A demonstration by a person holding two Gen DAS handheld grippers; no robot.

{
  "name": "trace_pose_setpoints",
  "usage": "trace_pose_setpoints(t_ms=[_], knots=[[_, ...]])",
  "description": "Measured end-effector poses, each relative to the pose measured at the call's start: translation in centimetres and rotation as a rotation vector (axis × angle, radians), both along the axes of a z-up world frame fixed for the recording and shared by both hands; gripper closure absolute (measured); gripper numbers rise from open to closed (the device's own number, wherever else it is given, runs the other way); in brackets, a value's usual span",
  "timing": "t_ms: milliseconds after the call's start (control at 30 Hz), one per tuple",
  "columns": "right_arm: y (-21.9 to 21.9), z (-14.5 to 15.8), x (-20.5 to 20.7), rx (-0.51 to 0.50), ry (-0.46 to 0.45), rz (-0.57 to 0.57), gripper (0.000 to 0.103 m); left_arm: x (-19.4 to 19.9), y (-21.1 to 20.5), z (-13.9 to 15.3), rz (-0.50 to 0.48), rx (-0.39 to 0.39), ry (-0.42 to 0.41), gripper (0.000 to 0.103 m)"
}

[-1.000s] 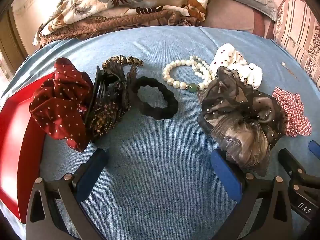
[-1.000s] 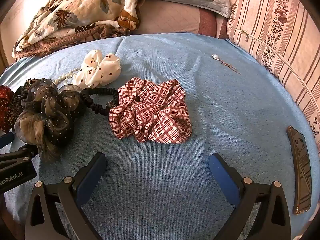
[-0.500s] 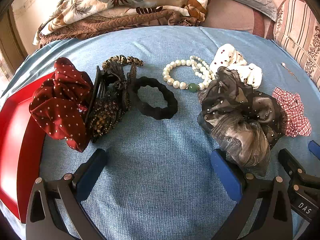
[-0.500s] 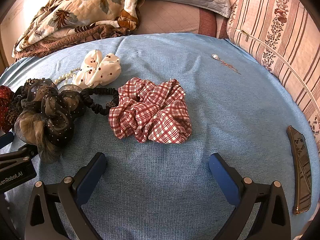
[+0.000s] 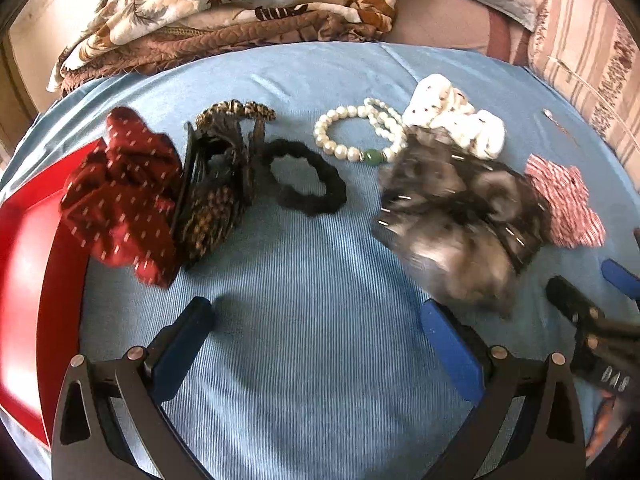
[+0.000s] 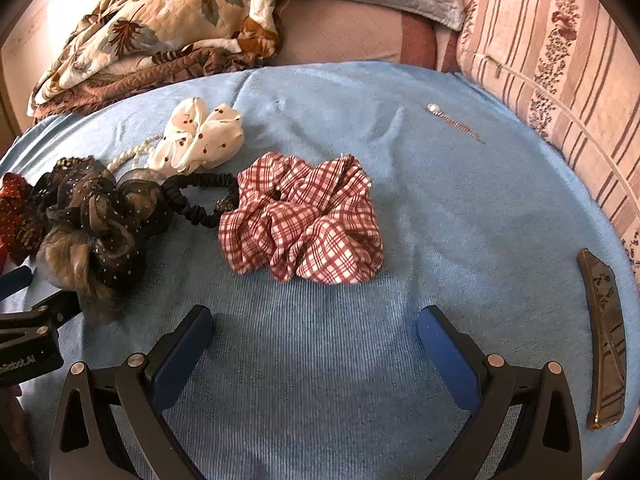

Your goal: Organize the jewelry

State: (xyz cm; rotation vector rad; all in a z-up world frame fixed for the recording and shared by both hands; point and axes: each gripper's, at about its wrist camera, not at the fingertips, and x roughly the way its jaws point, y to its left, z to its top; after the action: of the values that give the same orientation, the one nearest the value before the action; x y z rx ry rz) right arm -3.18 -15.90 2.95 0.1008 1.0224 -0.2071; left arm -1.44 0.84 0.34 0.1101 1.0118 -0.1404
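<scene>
Setting: a bed under a blue cloth (image 6: pixel 440 208), with a leaf-print quilt (image 6: pixel 160 36) heaped at 11 o'clock in the right wrist view and a striped pillow (image 6: pixel 560 80) at 2 o'clock.

Red tray (image 5: pixel 24 280): at 9 o'clock in the left wrist view, on the cloth's edge; part of the dark red dotted scrunchie (image 5: pixel 120 196) overlaps its rim.

Left gripper (image 5: pixel 316 328): fingers spread wide, holding nothing, above bare cloth at 6 o'clock.

Right gripper (image 6: pixel 316 328): fingers equally wide apart, empty, just short of the red plaid scrunchie (image 6: pixel 304 220), which lies at centre of its view.

Brown sheer bow scrunchie (image 5: pixel 460 216): at 3 o'clock in the left view, blurred; touches the plaid scrunchie on its right side.

White dotted scrunchie (image 5: pixel 456 124): at 1 o'clock in the left view, touching the bow's far edge.

Brown claw clip (image 5: pixel 220 184): at 10 o'clock, pressed against the dark red scrunchie.

Long brown hair clip (image 6: pixel 604 340): at 4 o'clock in the right view, well apart from the rest.

Black hair tie (image 5: pixel 304 184): near centre of the left view, just beside the claw clip.

Pearl bracelet (image 5: pixel 352 136): at 12 o'clock, with one green bead, touching the white scrunchie.

Small pendant chain (image 6: pixel 452 120): at 1 o'clock in the right view, alone.
</scene>
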Motion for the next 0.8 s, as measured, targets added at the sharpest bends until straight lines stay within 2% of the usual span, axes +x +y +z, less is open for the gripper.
trace_pose_setpoints(t_ms=[133,467,633,800], knots=[[0.3,0.1,-1.4,0.013,0.0,0.017,0.0,-2.7,0.5,0.2,-0.01,-0.006,-0.005,0.0],[0.8,0.9,-6.1,-0.002,-0.089,0.011,0.0,-9.1,2.6,0.7,0.036,-0.026,-0.066,0.0],[1.5,1.1,-7.4,-0.034,-0.088,-0.005,0.0,-10.3,2.8,0.6,0.009,-0.018,-0.091,0.0],[2.0,1.1,-8.1,-0.051,-0.091,-0.024,0.0,-10.6,2.8,0.9,-0.012,-0.011,-0.052,0.0]])
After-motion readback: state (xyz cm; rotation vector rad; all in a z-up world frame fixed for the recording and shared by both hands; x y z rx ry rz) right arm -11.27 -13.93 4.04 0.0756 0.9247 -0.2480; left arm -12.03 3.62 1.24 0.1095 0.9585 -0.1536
